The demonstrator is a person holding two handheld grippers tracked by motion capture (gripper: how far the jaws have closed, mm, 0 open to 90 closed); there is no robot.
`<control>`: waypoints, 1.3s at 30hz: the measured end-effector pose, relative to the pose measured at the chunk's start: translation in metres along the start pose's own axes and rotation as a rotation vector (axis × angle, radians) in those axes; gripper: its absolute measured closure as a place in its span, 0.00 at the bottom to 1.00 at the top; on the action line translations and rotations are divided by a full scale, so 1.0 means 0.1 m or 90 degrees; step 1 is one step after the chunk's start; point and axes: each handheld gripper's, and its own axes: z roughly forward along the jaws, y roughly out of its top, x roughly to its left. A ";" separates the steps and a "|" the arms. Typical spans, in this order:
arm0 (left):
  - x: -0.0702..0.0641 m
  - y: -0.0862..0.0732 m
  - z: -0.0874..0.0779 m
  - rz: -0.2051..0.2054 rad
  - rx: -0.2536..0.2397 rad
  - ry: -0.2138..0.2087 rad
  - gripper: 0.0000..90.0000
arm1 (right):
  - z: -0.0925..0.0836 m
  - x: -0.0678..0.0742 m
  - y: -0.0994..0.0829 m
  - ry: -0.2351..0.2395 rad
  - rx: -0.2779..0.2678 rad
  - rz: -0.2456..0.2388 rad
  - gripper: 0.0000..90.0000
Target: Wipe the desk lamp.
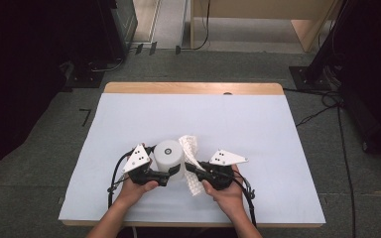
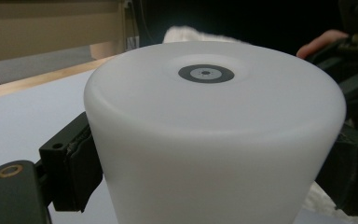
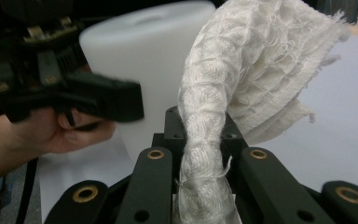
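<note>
Seen from the high view: white cylinder (image 1: 169, 157) standing upright on the pale sheet (image 1: 238, 124) that covers the wooden table (image 1: 193, 88), near the front edge and slightly left of centre; flat top marked with a small dark ring. Left gripper (image 1: 167, 175) held in the left hand (image 1: 138, 191), closed on the cylinder low on its near side; in the left gripper view, black pads pressed against the wall of the cylinder (image 2: 214, 135) on both sides, dark ring mark visible on the top face. Right gripper (image 1: 194, 169) held in the right hand (image 1: 225, 192), just right of the cylinder; jaws clamped on a white woven cloth (image 1: 190, 157); cloth bunched at the grip, rising and leaning against the right side of the cylinder, lower end hanging toward the sheet near the hand. In the right gripper view: cloth (image 3: 242, 88) pinched into a tight roll between the two black jaws, fanning out above into a loose frayed edge; cylinder (image 3: 149, 70) immediately behind and to the left, touching or nearly touching the cloth, exact contact not discernible; left gripper (image 3: 100, 100) and fingers of the left hand (image 3: 46, 135) at the left side of that view. Grey triangular plates visible on top of both grippers; black cables trailing back along both forearms; grey floor (image 1: 30, 163) around the table.
</note>
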 end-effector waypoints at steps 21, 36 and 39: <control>0.06 -0.12 0.12 0.028 0.026 0.123 0.10 | -0.07 -0.16 -0.04 -0.030 0.009 0.032 0.88; -0.07 -0.14 0.07 -0.021 0.020 0.187 0.03 | -0.07 -0.25 -0.09 -0.036 0.017 0.043 0.88; -0.17 -0.13 0.16 -0.005 0.048 0.255 0.02 | -0.05 -0.24 -0.11 -0.036 0.020 0.044 0.88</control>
